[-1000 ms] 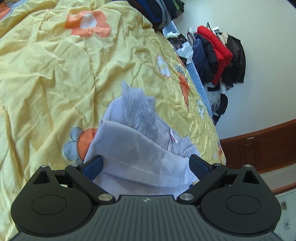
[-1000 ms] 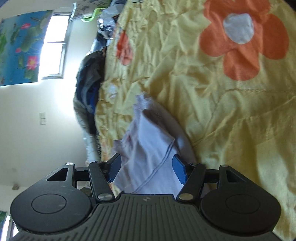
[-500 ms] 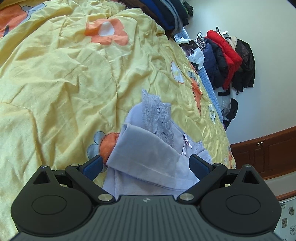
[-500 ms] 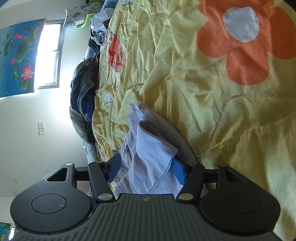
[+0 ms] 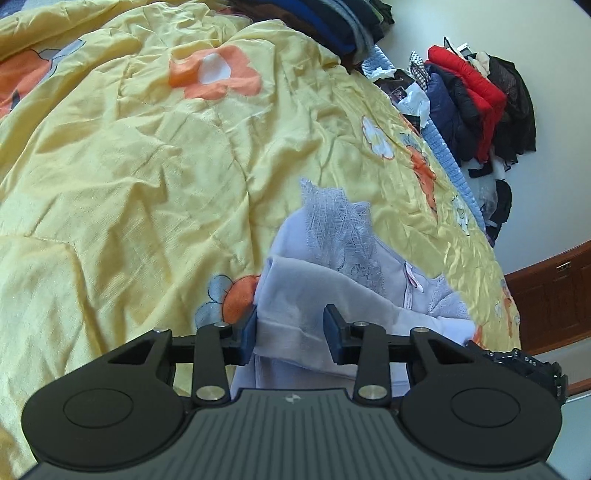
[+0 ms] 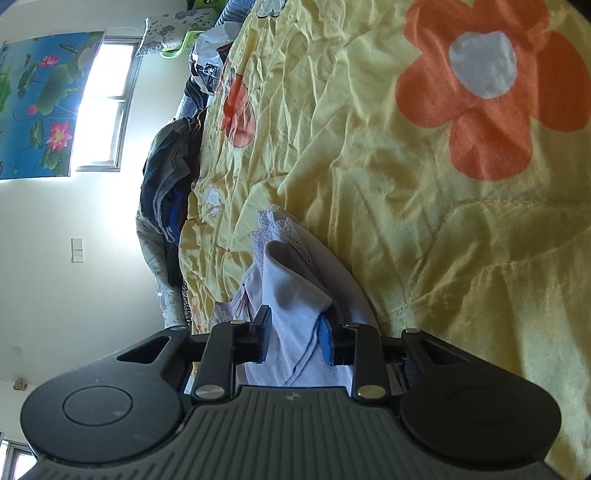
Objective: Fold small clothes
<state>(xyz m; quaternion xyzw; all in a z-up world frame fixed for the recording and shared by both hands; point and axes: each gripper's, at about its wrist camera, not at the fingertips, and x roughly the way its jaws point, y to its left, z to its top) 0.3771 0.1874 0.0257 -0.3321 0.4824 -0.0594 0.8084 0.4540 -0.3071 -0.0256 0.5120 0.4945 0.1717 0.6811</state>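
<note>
A small pale lilac garment [image 5: 332,280] with a lace trim lies on the yellow flowered quilt [image 5: 147,166], its near edge folded over. My left gripper [image 5: 291,334] is partly closed, its jaws a hand's width apart with the folded hem between them. In the right wrist view the same garment [image 6: 291,291] runs up from my right gripper [image 6: 297,338], whose jaws are also narrowed around a fold of the cloth. Whether either pair of pads presses the cloth tight is not visible.
A pile of dark clothes [image 5: 332,22] lies at the quilt's far edge. Jackets [image 5: 476,107] hang on the wall at right, above a wooden cabinet [image 5: 554,288]. In the right wrist view a window [image 6: 103,103] and more clothes [image 6: 166,177] stand at left.
Both grippers' jaws have narrowed from wide open onto the folded edge of the garment. The garment's near edge has been carried farther over the lace part.
</note>
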